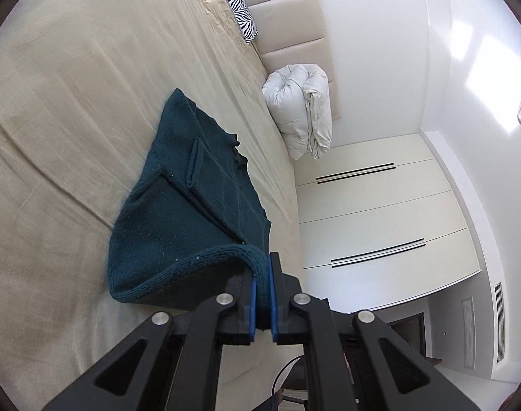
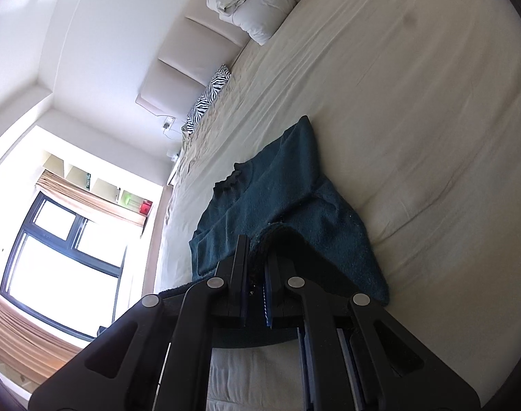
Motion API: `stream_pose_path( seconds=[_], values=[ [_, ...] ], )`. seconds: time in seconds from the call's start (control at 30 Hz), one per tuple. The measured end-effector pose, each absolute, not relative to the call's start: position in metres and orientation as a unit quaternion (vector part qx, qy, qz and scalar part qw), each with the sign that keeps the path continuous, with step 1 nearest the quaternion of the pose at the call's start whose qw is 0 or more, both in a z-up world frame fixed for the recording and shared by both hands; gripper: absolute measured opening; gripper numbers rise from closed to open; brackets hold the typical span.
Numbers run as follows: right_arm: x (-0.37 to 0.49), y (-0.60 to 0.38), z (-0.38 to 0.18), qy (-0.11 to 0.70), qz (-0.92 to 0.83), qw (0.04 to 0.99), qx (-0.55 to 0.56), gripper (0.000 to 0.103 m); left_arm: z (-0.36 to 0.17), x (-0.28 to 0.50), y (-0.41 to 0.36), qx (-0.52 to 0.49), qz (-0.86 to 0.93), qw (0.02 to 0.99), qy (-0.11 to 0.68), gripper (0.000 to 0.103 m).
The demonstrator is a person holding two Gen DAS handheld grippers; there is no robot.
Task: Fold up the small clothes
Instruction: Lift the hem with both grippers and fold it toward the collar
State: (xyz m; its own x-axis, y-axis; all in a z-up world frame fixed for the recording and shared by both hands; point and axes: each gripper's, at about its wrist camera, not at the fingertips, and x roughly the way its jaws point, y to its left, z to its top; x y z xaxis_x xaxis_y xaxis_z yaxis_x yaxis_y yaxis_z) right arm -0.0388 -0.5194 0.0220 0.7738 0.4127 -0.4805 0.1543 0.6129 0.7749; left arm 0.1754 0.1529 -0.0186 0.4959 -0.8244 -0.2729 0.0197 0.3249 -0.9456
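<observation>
While both grippers pinch its near hem, teal knit sweater (image 1: 178, 205) lies on beige bed sheet (image 1: 54, 120), long axis running from near hem to far end, approx 6-to-11 o'clock in left wrist view, 6-to-1 in right wrist view (image 2: 277, 212). Neck opening faces far end. Near hem lifted off sheet, rest flat. L gripper (image 1: 262, 294): jaws narrow, ribbed hem clamped betw. blue pads. R gripper (image 2: 257, 274): jaws narrow, knit edge clamped. Sweater extends fwd from both. White duvet (image 1: 299, 109), zebra pillow (image 1: 238, 3) by headboard, well apart.
</observation>
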Motion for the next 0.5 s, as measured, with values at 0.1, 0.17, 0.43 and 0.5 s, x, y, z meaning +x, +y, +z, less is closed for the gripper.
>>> stream_pose_path(
  seconds=[0.1,0.17,0.43,0.5],
  values=[
    [-0.017,-0.521,0.026,0.325,0.071,0.843,0.422,0.006,-0.017,0.196,0.150,-0.496,-0.296,0.710,0.402,0.006],
    [-0.002,-0.522,0.029,0.325,0.065,0.849,0.412,0.006,-0.015,0.209,0.148,-0.491,-0.296,0.714,0.402,0.007],
    [0.064,-0.523,0.022,0.334,0.044,0.856,0.393,0.006,-0.017,0.262,0.141,-0.482,-0.286,0.721,0.408,0.006],
    [0.081,-0.523,0.019,0.336,0.041,0.856,0.392,0.006,-0.019,0.277,0.141,-0.483,-0.283,0.721,0.409,0.006]
  ],
)
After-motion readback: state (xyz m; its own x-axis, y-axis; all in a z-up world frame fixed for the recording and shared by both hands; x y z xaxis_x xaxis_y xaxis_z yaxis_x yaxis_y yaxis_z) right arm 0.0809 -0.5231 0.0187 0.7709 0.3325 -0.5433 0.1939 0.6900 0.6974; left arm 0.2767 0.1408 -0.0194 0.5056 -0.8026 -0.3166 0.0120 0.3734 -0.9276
